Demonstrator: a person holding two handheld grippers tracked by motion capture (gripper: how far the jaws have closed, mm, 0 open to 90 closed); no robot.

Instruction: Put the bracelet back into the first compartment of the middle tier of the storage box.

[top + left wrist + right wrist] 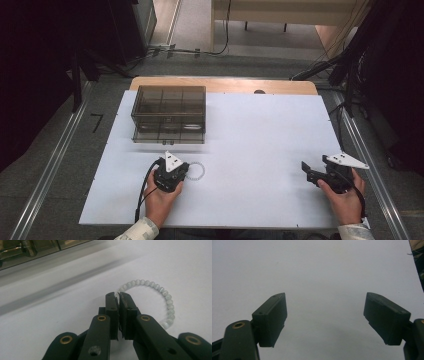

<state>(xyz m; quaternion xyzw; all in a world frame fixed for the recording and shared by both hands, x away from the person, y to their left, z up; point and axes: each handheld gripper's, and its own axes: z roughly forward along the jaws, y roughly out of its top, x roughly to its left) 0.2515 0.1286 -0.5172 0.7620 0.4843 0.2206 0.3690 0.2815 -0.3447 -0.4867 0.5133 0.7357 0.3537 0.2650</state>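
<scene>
On the white board (250, 150) that covers the table, a smoky transparent box (169, 114) with inner compartments stands toward the far left, its lid down. Nearer the person than this box, just in front of its near right corner, lies a bracelet of pale, milky beads (196, 171), a closed ring resting flat on the board. The left gripper (172, 175), held in the person's left hand (161, 197), sits at the bracelet's left edge. Seen from the left gripper view, the left gripper (117, 295) has its jaws pressed together, and the tips meet right at the near-left part of the bracelet (160, 288), where the string of beads disappears behind them; they seem to pinch the strand there, while the remaining beads curve away to the right on the board. Well to the right of the box, near the board's right edge, the right gripper (312, 172) is held low in the right hand (345, 197). Its jaws stand wide apart over bare white board, with nothing between them.
</scene>
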